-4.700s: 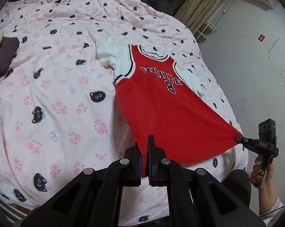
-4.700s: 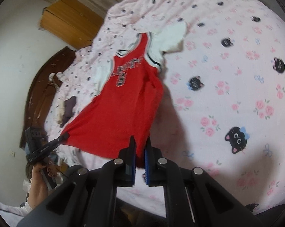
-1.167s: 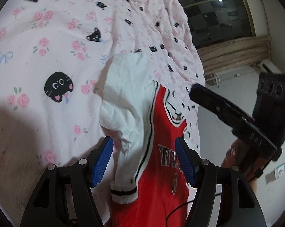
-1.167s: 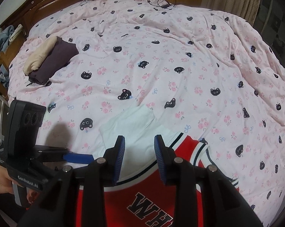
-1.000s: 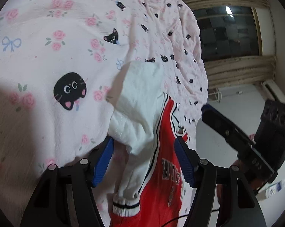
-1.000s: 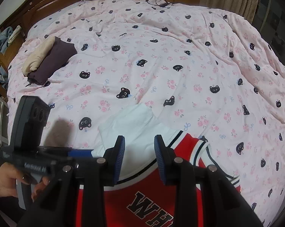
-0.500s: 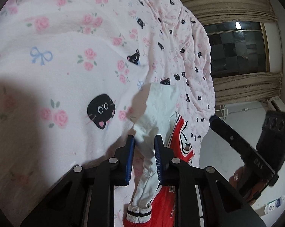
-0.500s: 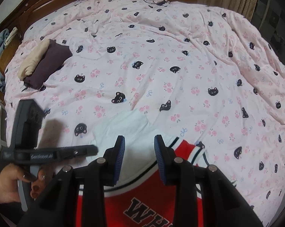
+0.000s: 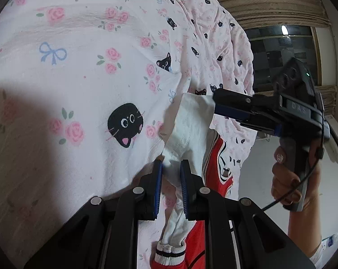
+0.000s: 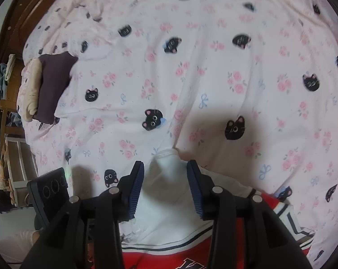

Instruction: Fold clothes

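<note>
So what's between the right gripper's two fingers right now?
In the right wrist view, the jersey's white sleeve lies between the opening right gripper; its pads aren't pressing it.

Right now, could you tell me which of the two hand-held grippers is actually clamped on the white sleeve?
The left hand-held gripper: its pads pinch the white sleeve of the red jersey. The right hand-held gripper straddles the sleeve, jaws opening, not pressing.

Left wrist cam sits low and close, looking across the bed (image 9: 79, 71); right wrist cam looks steeply down. Both share the white sleeve (image 9: 191, 130).
</note>
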A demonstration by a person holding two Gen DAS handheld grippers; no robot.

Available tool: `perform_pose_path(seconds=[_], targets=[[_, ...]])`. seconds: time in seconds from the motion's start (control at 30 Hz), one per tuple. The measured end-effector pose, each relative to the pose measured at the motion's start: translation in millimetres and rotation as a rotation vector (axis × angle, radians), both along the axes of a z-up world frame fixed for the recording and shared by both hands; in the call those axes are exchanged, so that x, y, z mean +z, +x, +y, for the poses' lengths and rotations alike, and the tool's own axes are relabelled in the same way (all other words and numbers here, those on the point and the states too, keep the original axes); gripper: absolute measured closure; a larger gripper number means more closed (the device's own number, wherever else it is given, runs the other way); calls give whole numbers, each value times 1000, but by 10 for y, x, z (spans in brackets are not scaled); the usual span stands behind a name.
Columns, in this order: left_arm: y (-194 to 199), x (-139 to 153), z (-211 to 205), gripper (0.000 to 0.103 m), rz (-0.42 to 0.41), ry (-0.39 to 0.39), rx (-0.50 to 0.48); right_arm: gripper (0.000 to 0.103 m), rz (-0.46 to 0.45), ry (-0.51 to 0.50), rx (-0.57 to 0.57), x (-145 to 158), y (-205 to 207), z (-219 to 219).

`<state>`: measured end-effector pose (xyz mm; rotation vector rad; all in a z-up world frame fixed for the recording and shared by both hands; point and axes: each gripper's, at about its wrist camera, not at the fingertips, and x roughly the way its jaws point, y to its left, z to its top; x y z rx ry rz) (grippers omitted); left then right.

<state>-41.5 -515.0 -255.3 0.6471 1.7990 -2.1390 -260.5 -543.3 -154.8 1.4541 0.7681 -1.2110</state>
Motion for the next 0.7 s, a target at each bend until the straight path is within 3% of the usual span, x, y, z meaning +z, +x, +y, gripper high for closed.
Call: perform_pose_path(seconds=[0.23, 0.37, 0.57, 0.7], targets=[[-3, 19, 18, 92, 1, -24, -2, 61, 28, 25, 9, -75, 1, -125], [16, 46, 40, 100, 6, -43, -5, 51, 78, 4, 30, 23, 18, -215], [71, 126, 32, 101, 18, -71, 27, 51, 92, 97, 112, -172, 125, -338], [129, 289, 69, 102, 9, -148, 46, 52, 72, 146, 183, -282, 213, -352]])
